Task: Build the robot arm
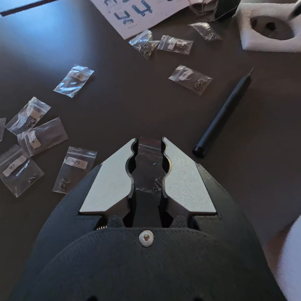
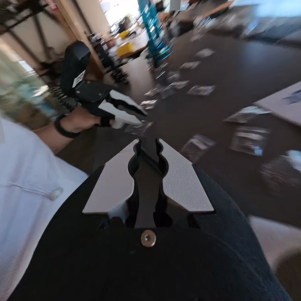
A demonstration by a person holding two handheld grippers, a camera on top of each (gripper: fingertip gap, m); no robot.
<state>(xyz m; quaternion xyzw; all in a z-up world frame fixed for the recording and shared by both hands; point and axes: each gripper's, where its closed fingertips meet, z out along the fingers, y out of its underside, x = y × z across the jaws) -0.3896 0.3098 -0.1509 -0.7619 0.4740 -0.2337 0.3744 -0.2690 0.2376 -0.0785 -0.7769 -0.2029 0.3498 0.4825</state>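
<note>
Left gripper (image 1: 149, 141) clamped on a small clear zip bag (image 1: 149, 164); right gripper (image 2: 147, 141) parted with nothing between its fingers.

The held bag lies between the left jaws, tiny screws in its lower corner; more labelled clear bags (image 1: 74, 169) are scattered on the dark table (image 1: 122, 105) to the left and ahead; a black screwdriver (image 1: 223, 114) lies to the right, apart; white foam block (image 1: 268, 27) far right; the right wrist view is blurred, showing the left gripper held by a hand (image 2: 81, 120).

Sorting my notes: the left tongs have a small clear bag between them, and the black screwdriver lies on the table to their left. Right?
Not quite. The left wrist view shows the black screwdriver lying to the right of the left tongs, not the left. The small clear bag does sit between them, above the table.
</note>
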